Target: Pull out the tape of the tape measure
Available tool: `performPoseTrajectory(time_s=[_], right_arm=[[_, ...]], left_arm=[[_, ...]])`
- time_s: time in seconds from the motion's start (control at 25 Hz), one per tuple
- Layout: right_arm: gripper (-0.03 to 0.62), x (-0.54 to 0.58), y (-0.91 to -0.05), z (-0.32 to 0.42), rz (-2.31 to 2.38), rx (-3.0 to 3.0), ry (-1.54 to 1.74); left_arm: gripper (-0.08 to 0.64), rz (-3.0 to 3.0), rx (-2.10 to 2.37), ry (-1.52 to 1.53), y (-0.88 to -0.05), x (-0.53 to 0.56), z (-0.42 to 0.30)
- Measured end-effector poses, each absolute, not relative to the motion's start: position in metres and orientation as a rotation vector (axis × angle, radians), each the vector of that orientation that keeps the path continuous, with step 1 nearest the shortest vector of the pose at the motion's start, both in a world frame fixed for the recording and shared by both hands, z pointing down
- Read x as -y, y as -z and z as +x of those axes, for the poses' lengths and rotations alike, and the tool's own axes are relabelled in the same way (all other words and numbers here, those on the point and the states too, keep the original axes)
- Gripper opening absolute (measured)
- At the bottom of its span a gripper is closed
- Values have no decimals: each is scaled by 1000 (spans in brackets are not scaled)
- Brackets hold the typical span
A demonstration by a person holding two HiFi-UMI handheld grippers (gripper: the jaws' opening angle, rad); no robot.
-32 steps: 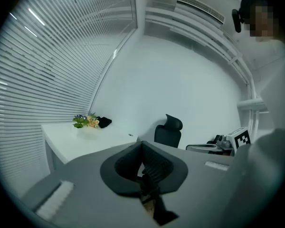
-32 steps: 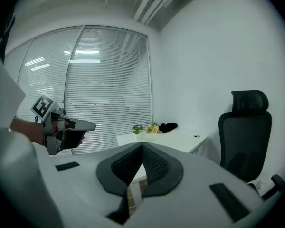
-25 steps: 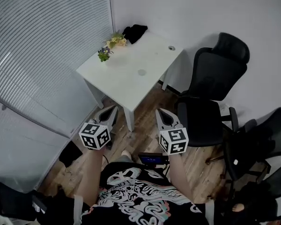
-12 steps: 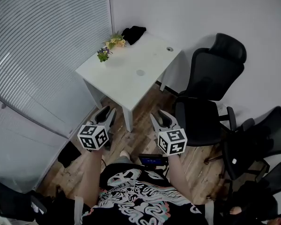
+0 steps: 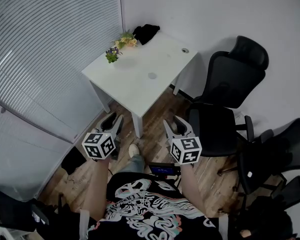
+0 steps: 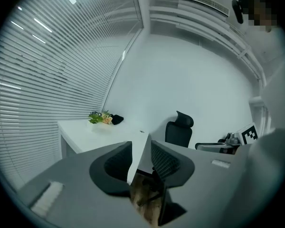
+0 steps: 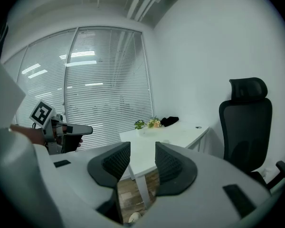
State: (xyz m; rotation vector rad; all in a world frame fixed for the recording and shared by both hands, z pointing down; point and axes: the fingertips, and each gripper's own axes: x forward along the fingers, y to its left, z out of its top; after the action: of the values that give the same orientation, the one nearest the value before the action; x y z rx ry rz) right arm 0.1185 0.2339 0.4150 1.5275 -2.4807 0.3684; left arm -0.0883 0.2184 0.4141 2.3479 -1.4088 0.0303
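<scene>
Both pairs of jaws have just been opening. The left gripper (image 5: 115, 119) and right gripper (image 5: 174, 122) stand released with nothing between them, side by side short of the white surface (image 5: 135, 86) and pointing towards it. A small round thing (image 5: 152, 76) lies mid-surface — too small to tell whether it is the tape measure. Flowers (image 5: 119, 45) sit at the surface's far corner.

The jaws of the left gripper (image 5: 115, 119) and of the right gripper (image 5: 174, 122), closed a second ago, have just been opening and are now parted, with nothing caught between them. The person's foot (image 5: 134, 150) is now placed farther forward, nearer the white table (image 5: 135, 84).
</scene>
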Motion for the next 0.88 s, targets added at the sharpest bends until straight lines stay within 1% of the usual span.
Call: performPoseTrajectory(time_s=[0.44, 0.88], right_arm=[[181, -125, -452, 115, 1474, 2406, -426], [192, -12, -491, 114, 1475, 2297, -509]], left_arm=[[124, 2284, 1379, -92, -455, -109, -90], [124, 2291, 1222, -165, -492, 17, -80]])
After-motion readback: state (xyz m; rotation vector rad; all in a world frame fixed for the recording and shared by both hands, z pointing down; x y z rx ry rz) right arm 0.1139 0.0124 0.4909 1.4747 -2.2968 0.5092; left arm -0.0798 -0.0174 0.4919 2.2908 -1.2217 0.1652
